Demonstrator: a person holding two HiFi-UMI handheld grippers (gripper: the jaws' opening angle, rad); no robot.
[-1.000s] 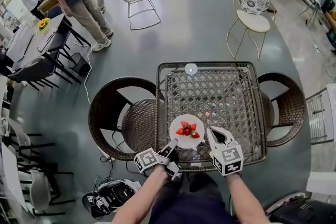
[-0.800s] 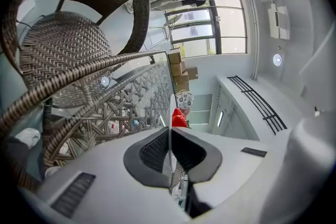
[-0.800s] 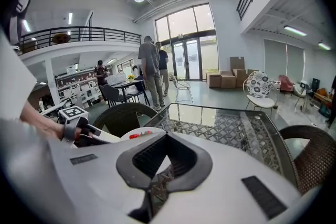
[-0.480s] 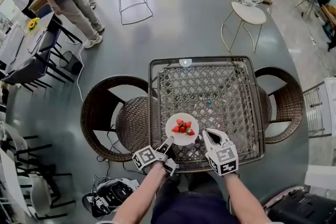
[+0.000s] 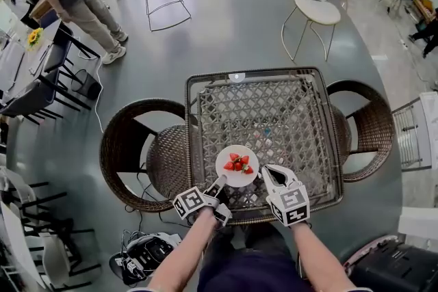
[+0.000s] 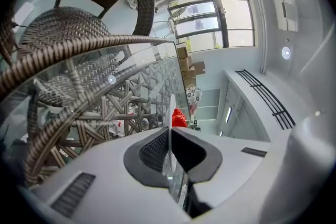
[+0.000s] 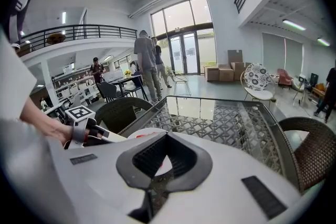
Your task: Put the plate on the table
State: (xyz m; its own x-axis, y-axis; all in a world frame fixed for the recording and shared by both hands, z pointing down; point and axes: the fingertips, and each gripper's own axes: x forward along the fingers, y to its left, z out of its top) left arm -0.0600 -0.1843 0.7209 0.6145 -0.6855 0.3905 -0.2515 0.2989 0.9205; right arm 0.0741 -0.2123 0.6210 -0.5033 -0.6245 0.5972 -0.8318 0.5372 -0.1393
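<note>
the left gripper (image 5: 220, 182) is clenching its jaws on the near-left rim of the plate (image 5: 248, 155). in its own view the rim (image 6: 171, 106) is running edge-on between the pads, with the strawberries (image 6: 178, 118) showing red just beyond. the right gripper (image 5: 272, 173) is hanging just beside the plate's right edge with its jaws released and nothing between them. over the last second the plate has been sliding a little further in from the near-left edge of the counter (image 5: 287, 120), and it is now sitting low over the glass in the near half. whether it is already touching the glass i cannot tell. i am judging that the carrying is nearly done and only the setting down and letting go are remaining. the plate is lying level, face up, with the strawberries (image 5: 237, 165) staying heaped at its middle. being round, it is showing no long axis; its held edge is pointing back toward the person, its free edge toward the counter's far side.
</note>
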